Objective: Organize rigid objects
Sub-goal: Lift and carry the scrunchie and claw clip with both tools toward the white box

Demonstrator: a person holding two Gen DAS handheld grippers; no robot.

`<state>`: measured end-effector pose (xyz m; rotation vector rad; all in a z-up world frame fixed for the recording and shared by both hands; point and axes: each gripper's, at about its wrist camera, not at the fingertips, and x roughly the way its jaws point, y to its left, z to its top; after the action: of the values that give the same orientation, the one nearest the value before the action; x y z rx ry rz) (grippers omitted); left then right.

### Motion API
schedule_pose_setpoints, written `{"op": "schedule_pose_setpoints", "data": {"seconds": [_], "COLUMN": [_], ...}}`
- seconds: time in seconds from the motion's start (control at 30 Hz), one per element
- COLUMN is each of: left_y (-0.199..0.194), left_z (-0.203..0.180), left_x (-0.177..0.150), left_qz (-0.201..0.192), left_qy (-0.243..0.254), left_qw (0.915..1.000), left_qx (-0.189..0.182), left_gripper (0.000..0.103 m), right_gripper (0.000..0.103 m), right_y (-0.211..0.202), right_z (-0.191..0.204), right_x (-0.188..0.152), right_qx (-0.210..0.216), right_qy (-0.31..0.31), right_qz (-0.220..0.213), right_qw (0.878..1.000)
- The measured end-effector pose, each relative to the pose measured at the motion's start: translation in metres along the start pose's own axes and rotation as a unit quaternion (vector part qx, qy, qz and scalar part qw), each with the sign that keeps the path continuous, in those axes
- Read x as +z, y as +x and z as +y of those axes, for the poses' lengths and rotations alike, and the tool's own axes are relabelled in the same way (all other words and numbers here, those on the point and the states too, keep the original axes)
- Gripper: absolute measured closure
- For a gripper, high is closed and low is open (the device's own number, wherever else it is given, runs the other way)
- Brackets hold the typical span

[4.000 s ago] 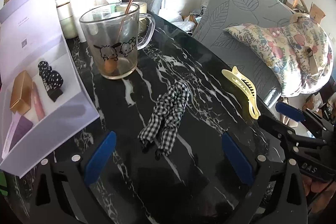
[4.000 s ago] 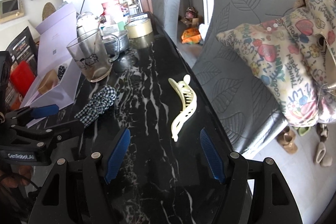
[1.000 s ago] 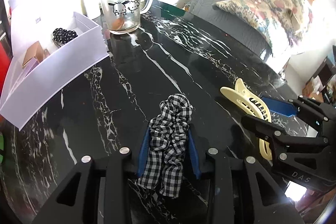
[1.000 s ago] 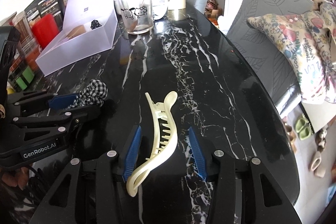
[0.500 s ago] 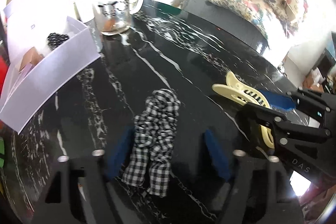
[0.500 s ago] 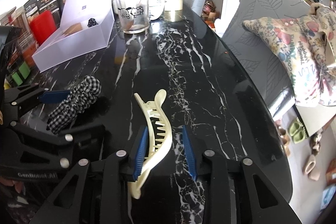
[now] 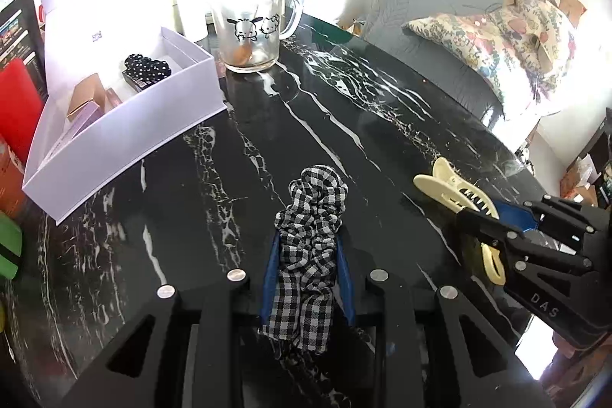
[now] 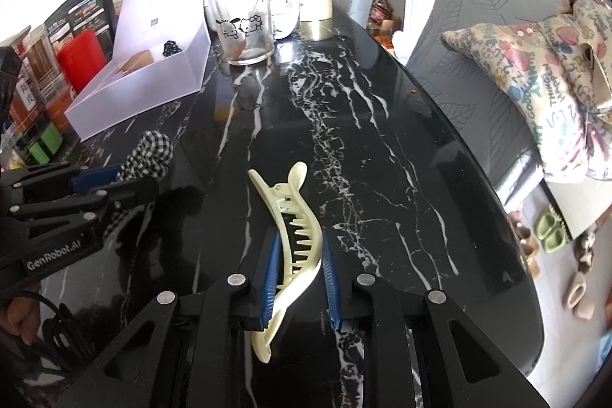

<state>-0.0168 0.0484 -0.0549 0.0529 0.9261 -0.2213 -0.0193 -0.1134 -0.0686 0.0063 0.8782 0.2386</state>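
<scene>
Left wrist view: your left gripper (image 7: 307, 278) tilts down, clamped on the checked scrunchie (image 7: 308, 255)
Right wrist view: your right gripper (image 8: 298, 278) tilts down, jaws closing around the cream hair claw (image 8: 290, 239)

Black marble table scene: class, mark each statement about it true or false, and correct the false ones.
1. The left tongs grip a checked scrunchie. True.
2. The hair claw is red. False: it is cream, between the closing right tongs.
3. The glass mug lies on its side. False: it stands upright.
4. The white box is open. True.
5. The scrunchie is inside the box. False: it is over the table.
</scene>
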Motion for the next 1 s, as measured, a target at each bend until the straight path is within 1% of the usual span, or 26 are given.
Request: {"op": "schedule_pose_setpoints", "data": {"seconds": [0.17,0.27,0.43,0.77,1.0], "left_y": [-0.010,-0.015,-0.022,-0.048,-0.064], "left_z": [0.006,0.009,0.018,0.049,0.075], "left_x": [-0.003,-0.003,-0.007,-0.015,-0.023], "left_qz": [-0.005,-0.007,-0.016,-0.039,-0.052], "left_qy": [-0.002,-0.011,-0.025,-0.068,-0.100], "left_qw": [1.0000,0.9999,0.9995,0.9959,0.9910], "left_qx": [0.005,0.003,0.012,0.045,0.073], "left_gripper": [0.078,0.078,0.078,0.078,0.078], "right_gripper": [0.081,0.081,0.081,0.081,0.081], "right_y": [-0.003,-0.005,-0.004,-0.002,-0.003], "right_z": [0.005,0.010,0.022,0.055,0.085], "right_x": [0.003,0.004,0.007,0.018,0.026], "right_qx": [0.007,0.011,0.023,0.060,0.091], "right_qy": [0.000,-0.005,-0.020,-0.059,-0.096], "right_qz": [-0.007,-0.010,-0.014,-0.021,-0.029], "right_qw": [1.000,1.000,0.999,0.996,0.991]}}
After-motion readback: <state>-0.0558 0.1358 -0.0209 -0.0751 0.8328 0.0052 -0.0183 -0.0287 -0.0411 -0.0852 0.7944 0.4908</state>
